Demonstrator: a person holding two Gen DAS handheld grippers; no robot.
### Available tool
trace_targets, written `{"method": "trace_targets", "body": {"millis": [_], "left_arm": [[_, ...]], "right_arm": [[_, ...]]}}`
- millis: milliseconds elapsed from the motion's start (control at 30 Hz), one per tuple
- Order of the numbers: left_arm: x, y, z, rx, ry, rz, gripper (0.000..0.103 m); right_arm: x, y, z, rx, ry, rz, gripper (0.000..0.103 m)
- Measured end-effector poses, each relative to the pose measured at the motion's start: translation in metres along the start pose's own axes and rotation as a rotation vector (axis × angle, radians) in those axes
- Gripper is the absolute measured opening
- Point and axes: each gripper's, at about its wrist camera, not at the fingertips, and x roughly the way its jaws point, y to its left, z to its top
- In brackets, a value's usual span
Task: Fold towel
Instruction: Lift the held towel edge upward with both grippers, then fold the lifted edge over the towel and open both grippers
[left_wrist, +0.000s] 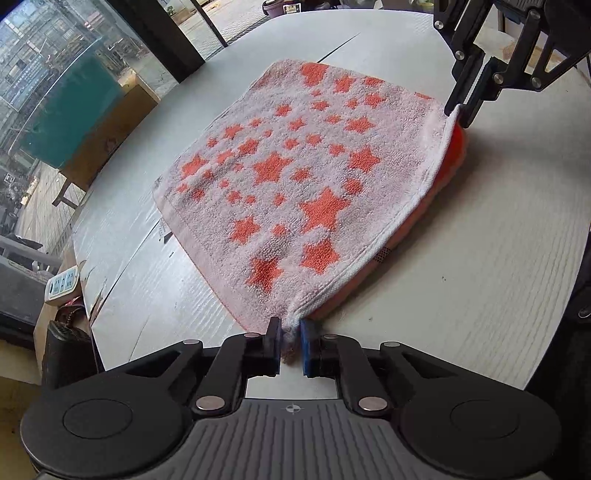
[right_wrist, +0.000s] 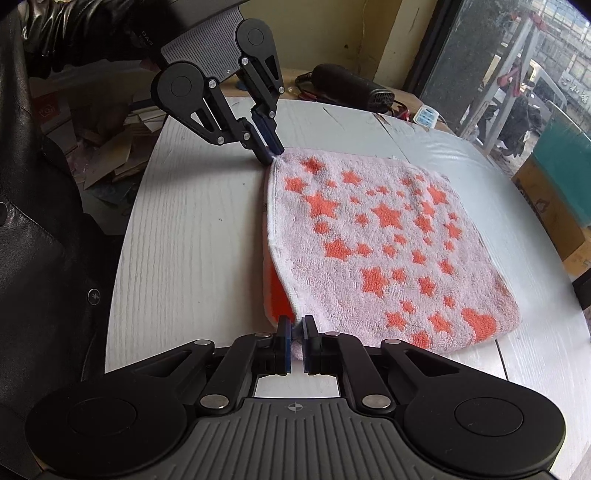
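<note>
The left gripper (left_wrist: 290, 341) is clamped on one near corner of the pale pink terry towel with orange stars (left_wrist: 295, 184), lifting its edge so the top layer can be carried. The towel lies doubled on the white wood-grain table (left_wrist: 480, 295), orange underside showing. The right gripper (right_wrist: 295, 345) pinches the other corner, keeping that edge taut and level.

Street-front workshop or shop room: white table (right_wrist: 192, 229), power strip (right_wrist: 426, 115), cardboard box (left_wrist: 110, 129), scrap cardboard on floor (right_wrist: 110, 155), glass window (right_wrist: 517, 55) facing street.
</note>
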Motion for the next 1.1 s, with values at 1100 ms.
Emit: {"method": "trace_targets", "body": {"millis": [1100], "left_arm": [[-0.046,-0.032,-0.005,0.151,-0.141,0.048,0.026]], "right_arm": [[-0.044,-0.049,0.023,0.163,-0.17,-0.095,0.004]]}}
